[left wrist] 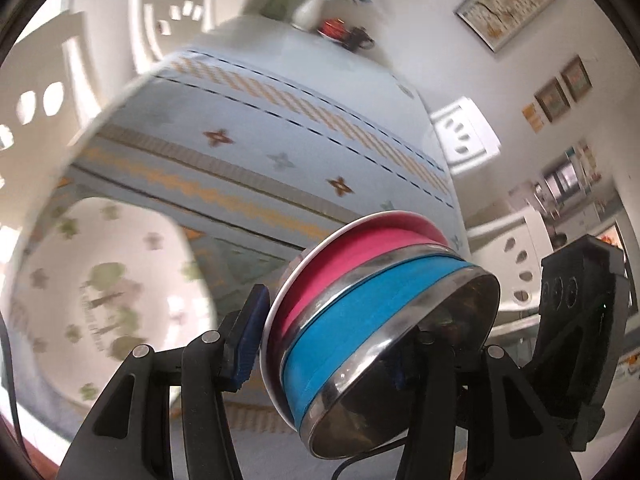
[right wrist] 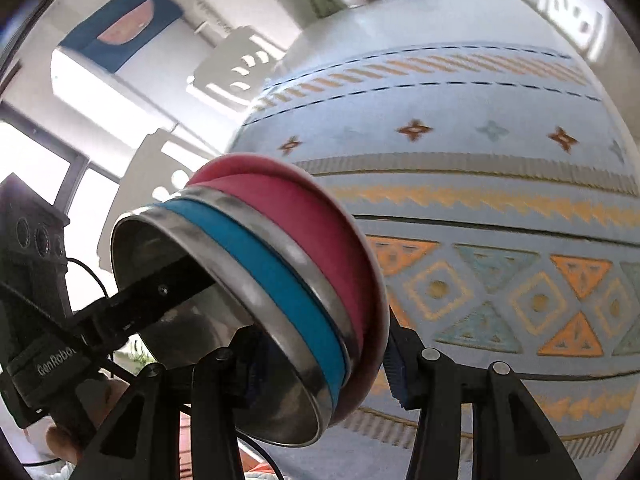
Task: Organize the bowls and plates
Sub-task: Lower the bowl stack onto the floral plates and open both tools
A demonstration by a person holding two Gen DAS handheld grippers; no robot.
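Two grippers share one load: left gripper (left wrist: 324,340) and right gripper (right wrist: 320,344), each partly closed, clamp the nested pink bowl (left wrist: 340,256) and blue bowl (left wrist: 360,320), tilted above the tablecloth (left wrist: 280,120). Patterned plate (left wrist: 100,292) lies at nine o'clock. Step judged: carrying the stack. Next: level and lower it there.

A table under a pale-blue patterned tablecloth (left wrist: 280,120) carries a floral white plate (left wrist: 108,300), and at its far end a white vase (left wrist: 308,12), a red cup (left wrist: 332,27) and a dark mug (left wrist: 360,38).
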